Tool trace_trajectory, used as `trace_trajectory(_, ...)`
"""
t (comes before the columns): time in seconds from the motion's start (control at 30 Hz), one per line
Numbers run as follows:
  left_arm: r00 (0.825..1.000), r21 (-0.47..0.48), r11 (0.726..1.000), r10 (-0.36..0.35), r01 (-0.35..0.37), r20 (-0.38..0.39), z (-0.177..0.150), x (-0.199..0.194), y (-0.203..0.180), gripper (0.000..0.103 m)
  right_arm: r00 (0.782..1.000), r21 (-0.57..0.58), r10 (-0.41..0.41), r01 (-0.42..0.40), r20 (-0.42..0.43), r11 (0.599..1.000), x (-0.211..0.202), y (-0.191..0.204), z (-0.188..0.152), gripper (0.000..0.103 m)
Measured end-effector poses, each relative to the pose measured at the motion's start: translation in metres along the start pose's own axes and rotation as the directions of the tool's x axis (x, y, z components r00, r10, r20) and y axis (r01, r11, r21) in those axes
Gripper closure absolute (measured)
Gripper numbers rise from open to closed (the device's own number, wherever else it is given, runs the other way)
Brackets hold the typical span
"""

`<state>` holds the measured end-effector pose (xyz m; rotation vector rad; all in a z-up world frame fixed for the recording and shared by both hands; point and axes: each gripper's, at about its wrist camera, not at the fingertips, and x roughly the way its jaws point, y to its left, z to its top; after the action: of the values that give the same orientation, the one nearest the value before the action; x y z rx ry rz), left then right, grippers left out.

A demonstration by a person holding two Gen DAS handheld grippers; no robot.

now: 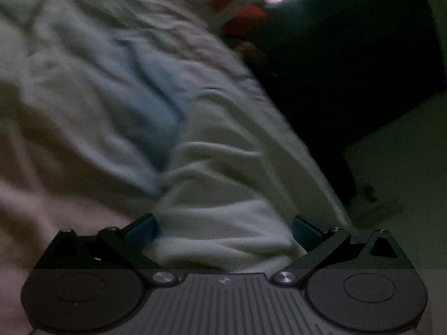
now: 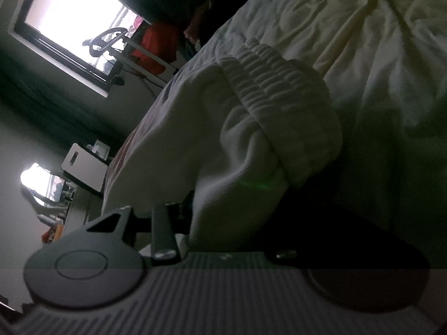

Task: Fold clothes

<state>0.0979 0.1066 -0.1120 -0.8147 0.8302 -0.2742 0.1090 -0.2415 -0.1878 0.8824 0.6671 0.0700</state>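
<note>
A white garment (image 1: 223, 195) lies on the bed. In the left wrist view a thick fold of it fills the gap between the wide-apart blue-padded fingers (image 1: 142, 227) of my left gripper (image 1: 223, 227). A pale blue patch (image 1: 151, 122) shows on the cloth beyond. In the right wrist view the garment's ribbed elastic band (image 2: 279, 97) bulges up in front of my right gripper (image 2: 212, 209), whose fingers stand close on a fold of the white cloth (image 2: 223, 153). The right finger is hidden in shadow.
A rumpled cream bedsheet (image 2: 377, 55) covers the bed. A dark mass (image 1: 349, 55) lies past the bed edge. A bright window (image 2: 75, 19), red cloth (image 2: 156, 44) on a rack and a white bedside unit (image 2: 83, 167) stand across the room.
</note>
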Motion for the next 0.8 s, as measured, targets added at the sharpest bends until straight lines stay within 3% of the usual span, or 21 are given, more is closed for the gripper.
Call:
trace_trajectory(0.07, 1.0, -0.035, 0.999, -0.019, 0.019, -0.002, -0.002, 0.002, 0.009, 0.0, 1.0, -0.014, -0.004, 0.004, 0.007, 1.0, -0.002, 0.003, -0.002, 0.054)
trace_trajectory(0.3, 0.998, 0.0, 0.999, -0.053, 0.053, -0.017, -0.007, 0.011, 0.012, 0.0, 0.999, -0.063, 0.013, -0.011, 0.03, 0.998, -0.015, 0.013, -0.006, 0.055)
trace_trajectory(0.5, 0.999, 0.06, 0.998, -0.027, 0.028, -0.024, -0.012, 0.017, 0.001, 0.005, 1.0, -0.087, 0.012, -0.01, 0.028, 0.996, -0.024, 0.019, -0.007, 0.055)
trace_trajectory(0.7, 0.999, 0.086, 0.996, -0.037, 0.037, -0.006, -0.011, 0.018, 0.006, 0.025, 0.998, -0.1, -0.02, 0.026, 0.059, 0.995, -0.023, 0.028, -0.011, 0.055)
trace_trajectory(0.77, 0.998, 0.069, 0.995, -0.069, 0.069, 0.003, -0.007, 0.016, 0.01, 0.042, 0.997, -0.132, -0.026, 0.036, 0.07, 0.991, -0.024, 0.036, -0.011, 0.056)
trace_trajectory(0.8, 0.996, 0.049, 0.995, -0.092, 0.092, 0.005, -0.006, 0.012, 0.013, 0.046, 0.997, -0.144, -0.023, 0.034, 0.075, 0.989, -0.026, 0.041, -0.011, 0.057)
